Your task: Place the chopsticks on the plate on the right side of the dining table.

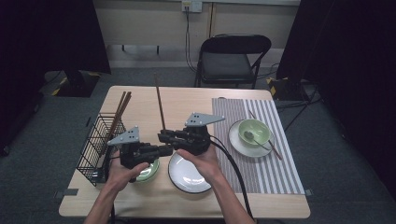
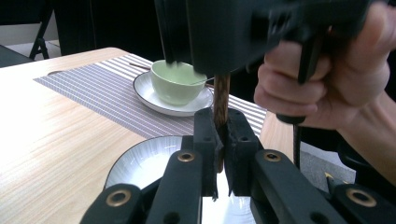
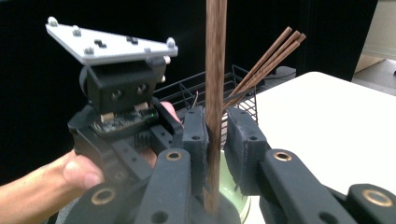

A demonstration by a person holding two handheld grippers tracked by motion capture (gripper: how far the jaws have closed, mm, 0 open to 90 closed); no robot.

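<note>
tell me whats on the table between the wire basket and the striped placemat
High view: a small green dish, a white plate, and both tongs, left and right, holding an upright chopstick.

A staged test room: black curtains (image 1: 46, 32) at both frame edges, grey carpet (image 1: 336, 154), a folding chair (image 1: 232, 58) at top centre.

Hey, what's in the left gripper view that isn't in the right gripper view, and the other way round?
Left gripper view: a pale green bowl on a white plate, on a striped grey placemat, and the right hand. Right gripper view: a black wire basket of brown chopsticks, and the left hand. Both: one dark wooden chopstick standing upright between that view's own black jaws.
</note>
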